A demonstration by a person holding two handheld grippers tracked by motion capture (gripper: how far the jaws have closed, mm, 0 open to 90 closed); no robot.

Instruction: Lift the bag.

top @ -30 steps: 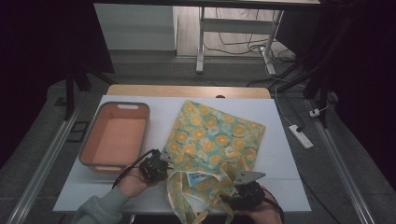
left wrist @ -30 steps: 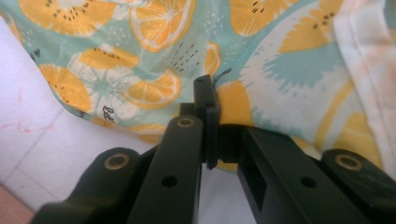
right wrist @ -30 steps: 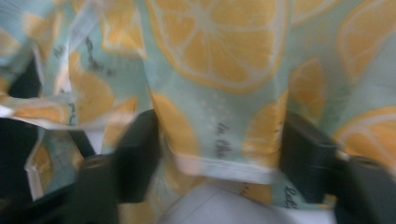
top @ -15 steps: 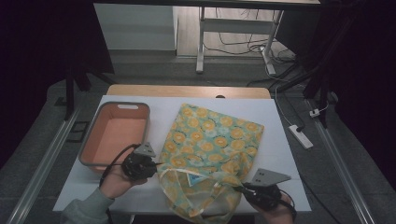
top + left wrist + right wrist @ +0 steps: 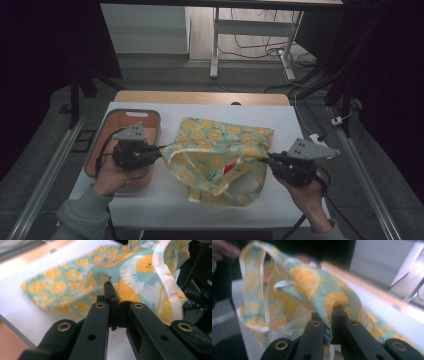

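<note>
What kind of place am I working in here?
Probably a lab recording bench, not a home: a white-topped table inside a metal frame, loose cables on the floor behind, and a person's two hand-held grippers holding a citrus-print bag.

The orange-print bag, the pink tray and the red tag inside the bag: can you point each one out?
orange-print bag [image 5: 220, 137], high view, on its flat far panel.
pink tray [image 5: 107, 127], high view, on its far left rim.
red tag [image 5: 229, 168], high view, on the small red patch inside the bag's opening.

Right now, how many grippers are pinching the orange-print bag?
2. The left gripper is shut on the bag's left edge, beside the pink tray. The right gripper is shut on its right edge. None seems hidden.
</note>
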